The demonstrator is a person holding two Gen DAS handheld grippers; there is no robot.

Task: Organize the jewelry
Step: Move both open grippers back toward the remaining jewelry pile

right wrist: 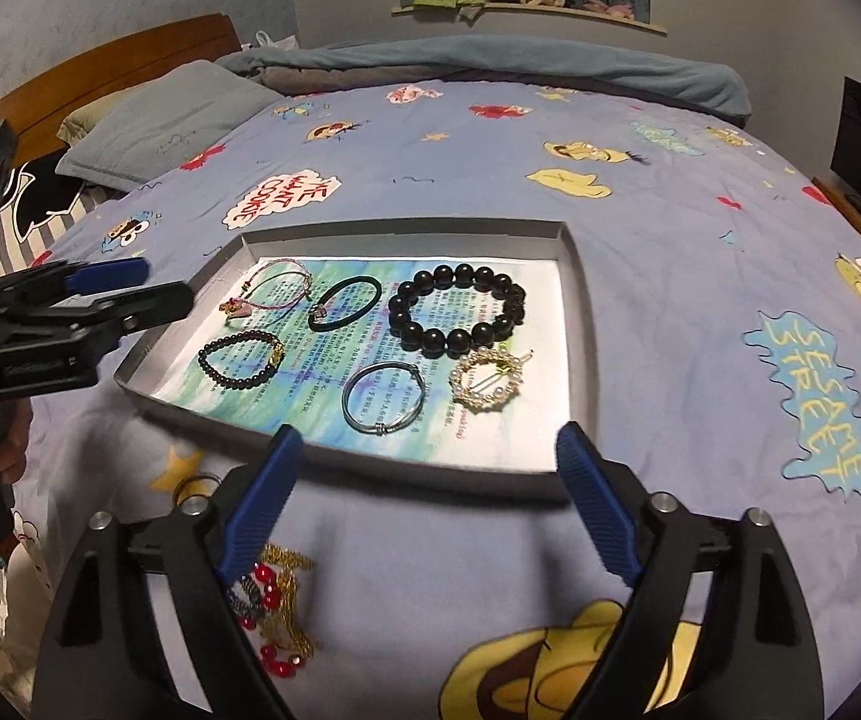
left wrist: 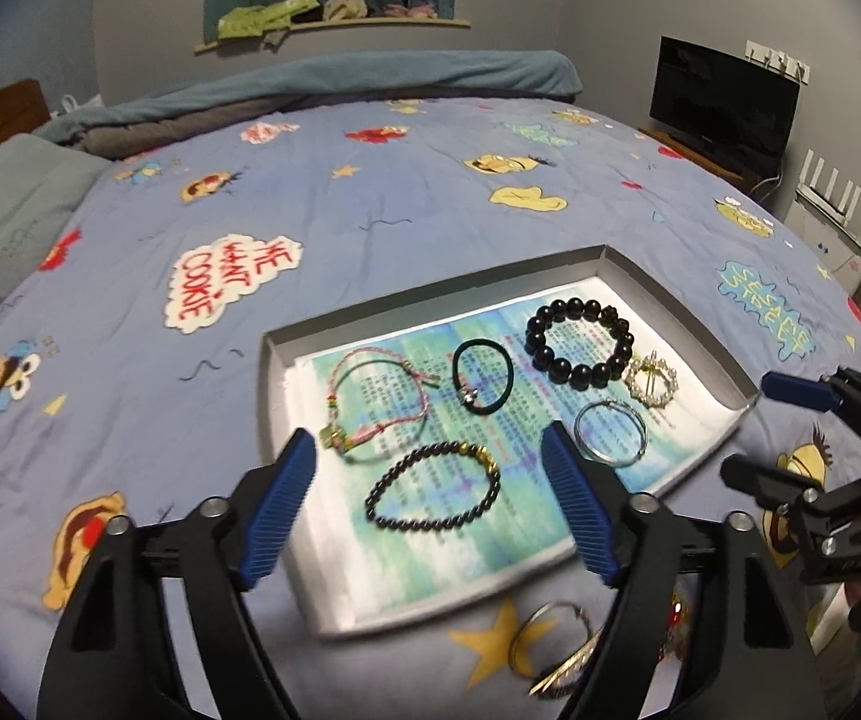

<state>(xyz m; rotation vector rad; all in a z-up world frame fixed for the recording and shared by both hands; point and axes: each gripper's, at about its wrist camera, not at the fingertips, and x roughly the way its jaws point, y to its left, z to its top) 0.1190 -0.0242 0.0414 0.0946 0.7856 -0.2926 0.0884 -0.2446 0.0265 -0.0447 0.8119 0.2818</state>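
A shallow grey tray (left wrist: 430, 294) (right wrist: 406, 225) lined with printed paper lies on the bed. In it lie a pink cord bracelet (left wrist: 370, 402) (right wrist: 274, 285), a black hair tie (left wrist: 481, 378) (right wrist: 346, 303), a large black bead bracelet (left wrist: 571, 305) (right wrist: 460, 273), a pearl ring brooch (left wrist: 634, 381) (right wrist: 466, 387), a silver bangle (left wrist: 610, 459) (right wrist: 382, 427) and a small dark bead bracelet (left wrist: 478, 456) (right wrist: 274, 354). My left gripper (left wrist: 430, 438) hovers open over the tray's near left part, holding nothing. My right gripper (right wrist: 430, 435) is open and empty at the tray's near edge.
On the cartoon bedspread in front of the tray lie a gold hoop (left wrist: 520, 636) (right wrist: 190, 489) and a tangle of gold chain with red beads (right wrist: 274, 600). A pillow (right wrist: 166, 120) and a folded blanket (left wrist: 370, 78) lie at the far side. A monitor (left wrist: 724, 96) stands right.
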